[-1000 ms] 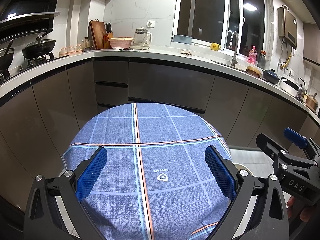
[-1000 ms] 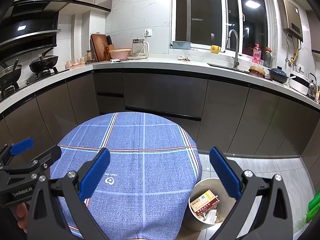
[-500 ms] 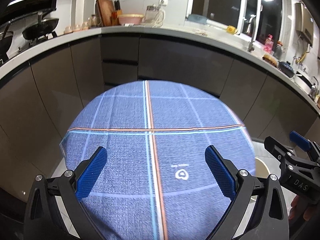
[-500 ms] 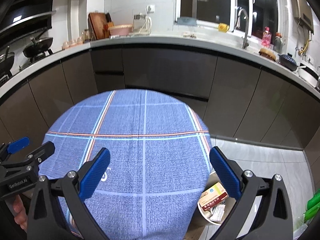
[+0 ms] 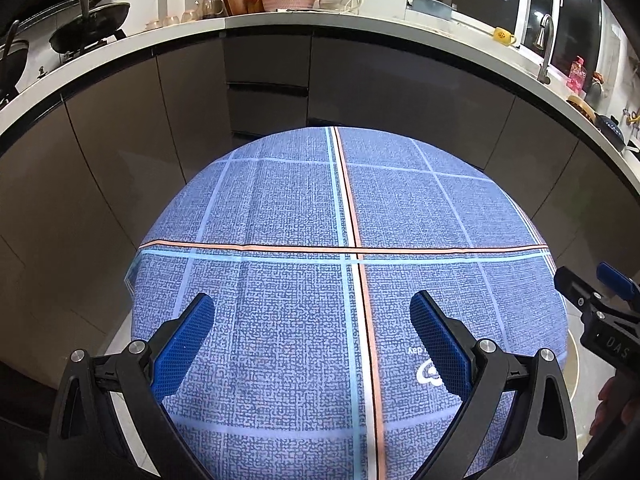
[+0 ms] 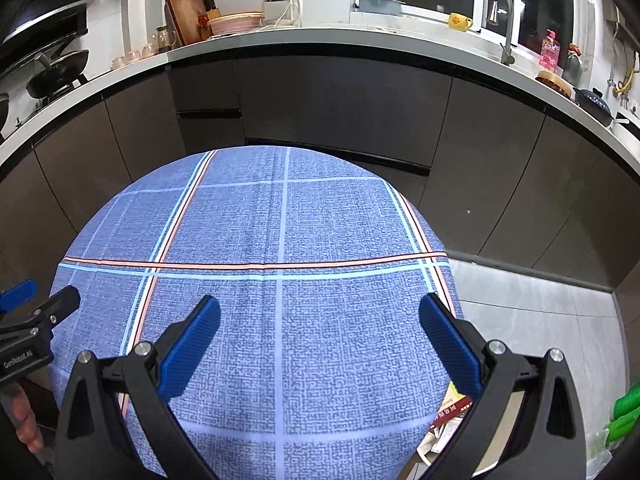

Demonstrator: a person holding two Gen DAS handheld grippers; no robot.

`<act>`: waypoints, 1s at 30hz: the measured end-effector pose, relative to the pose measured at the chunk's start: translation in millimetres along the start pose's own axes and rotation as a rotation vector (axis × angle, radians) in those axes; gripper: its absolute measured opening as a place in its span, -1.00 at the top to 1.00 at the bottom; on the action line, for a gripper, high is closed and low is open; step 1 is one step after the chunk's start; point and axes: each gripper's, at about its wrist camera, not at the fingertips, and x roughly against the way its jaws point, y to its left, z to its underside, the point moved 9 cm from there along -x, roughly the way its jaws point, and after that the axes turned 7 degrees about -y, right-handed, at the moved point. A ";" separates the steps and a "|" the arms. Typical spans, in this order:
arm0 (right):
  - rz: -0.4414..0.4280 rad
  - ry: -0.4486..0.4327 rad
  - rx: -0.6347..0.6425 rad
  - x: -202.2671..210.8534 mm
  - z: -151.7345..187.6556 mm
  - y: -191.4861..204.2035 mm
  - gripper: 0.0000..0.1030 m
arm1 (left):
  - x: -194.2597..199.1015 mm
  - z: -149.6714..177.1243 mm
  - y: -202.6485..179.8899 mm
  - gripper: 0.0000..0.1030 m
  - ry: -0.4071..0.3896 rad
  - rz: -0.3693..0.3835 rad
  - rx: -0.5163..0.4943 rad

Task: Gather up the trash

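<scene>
A round table with a blue checked cloth (image 5: 312, 280) fills both views (image 6: 280, 280); no trash lies on the part I see. My left gripper (image 5: 312, 336) is open and empty above the cloth. My right gripper (image 6: 320, 340) is open and empty above the cloth's right side. A white bin (image 6: 430, 454) stands on the floor at the table's right, mostly hidden behind my right finger; a red and yellow carton (image 6: 454, 406) and papers lie in it. The bin's rim (image 5: 573, 364) shows at the right of the left wrist view. Each gripper sees the other at its frame edge.
Dark curved kitchen cabinets (image 5: 360, 92) with a white counter (image 5: 360, 26) ring the table closely. The counter holds a wok (image 5: 92, 26), cutting board, kettle, bowl and a sink tap (image 6: 504, 20). Grey floor tiles (image 6: 532, 320) lie to the right. Green tubing (image 6: 624, 412) sits at the far right.
Both grippers have tilted downward and moved forward over the table, so the cloth looms larger. The bin has slid lower and behind the right finger. Both stay open.
</scene>
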 end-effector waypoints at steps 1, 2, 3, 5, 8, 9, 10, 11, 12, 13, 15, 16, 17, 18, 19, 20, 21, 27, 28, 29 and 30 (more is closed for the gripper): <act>-0.003 -0.002 0.001 1.4 0.5 1.7 -0.93 | 1.7 -0.7 -0.3 -0.84 -0.005 0.001 -0.002; -0.005 -0.003 0.002 3.2 0.0 0.9 -0.93 | 4.1 -1.2 -1.0 -0.84 -0.010 0.004 -0.003; -0.006 -0.007 0.002 7.1 0.1 0.4 -0.93 | 6.2 -1.8 -1.3 -0.84 -0.014 0.006 -0.003; -0.004 -0.017 0.001 14.5 -0.7 -0.2 -0.93 | 13.5 -2.9 -3.9 -0.84 -0.026 0.009 -0.005; -0.002 -0.038 -0.003 27.3 -3.7 -1.9 -0.93 | 27.1 -5.2 -8.0 -0.84 -0.049 0.015 -0.007; -0.001 -0.044 -0.004 31.6 -4.9 -2.6 -0.93 | 32.0 -6.5 -8.9 -0.84 -0.058 0.018 -0.008; -0.002 -0.054 -0.005 36.5 -6.2 -3.1 -0.93 | 34.2 -8.0 -9.7 -0.84 -0.064 0.020 -0.010; -0.002 -0.059 -0.006 40.0 -7.3 -3.5 -0.93 | 37.8 -9.0 -11.0 -0.84 -0.071 0.021 -0.012; -0.001 -0.065 -0.006 43.4 -8.2 -3.3 -0.93 | 42.3 -9.7 -12.6 -0.84 -0.079 0.022 -0.014; -0.002 -0.073 -0.007 47.6 -9.2 -3.6 -0.93 | 46.2 -10.4 -13.8 -0.84 -0.085 0.023 -0.016; -0.003 -0.082 -0.008 54.3 -10.4 -3.6 -0.93 | 52.9 -12.6 -16.2 -0.84 -0.097 0.026 -0.020; -0.003 -0.090 -0.009 58.4 -11.3 -3.9 -0.93 | 55.9 -13.7 -17.3 -0.84 -0.102 0.027 -0.021; -0.003 -0.095 -0.009 61.2 -12.6 -4.0 -0.93 | 59.5 -14.7 -18.2 -0.84 -0.109 0.028 -0.022; -0.003 -0.100 -0.010 64.5 -13.7 -4.3 -0.93 | 62.6 -15.3 -19.1 -0.84 -0.114 0.029 -0.023; -0.003 -0.106 -0.012 68.1 -14.6 -4.8 -0.93 | 66.5 -15.9 -20.1 -0.84 -0.120 0.030 -0.025; -0.004 -0.113 -0.013 72.6 -15.4 -5.6 -0.93 | 69.8 -16.2 -21.0 -0.84 -0.125 0.030 -0.027; -0.004 -0.120 -0.013 76.5 -16.5 -6.4 -0.93 | 74.3 -16.8 -22.1 -0.84 -0.133 0.030 -0.030; -0.004 -0.164 -0.019 106.9 -19.1 -9.9 -0.93 | 102.0 -18.5 -28.6 -0.84 -0.173 0.037 -0.043; -0.003 -0.170 -0.019 112.1 -19.3 -10.8 -0.93 | 106.8 -18.6 -30.1 -0.84 -0.180 0.039 -0.047; -0.003 -0.178 -0.021 118.8 -19.1 -11.8 -0.94 | 113.1 -18.4 -31.8 -0.84 -0.188 0.039 -0.051; -0.002 -0.185 -0.022 125.1 -18.9 -12.8 -0.93 | 117.3 -18.3 -32.9 -0.84 -0.194 0.039 -0.053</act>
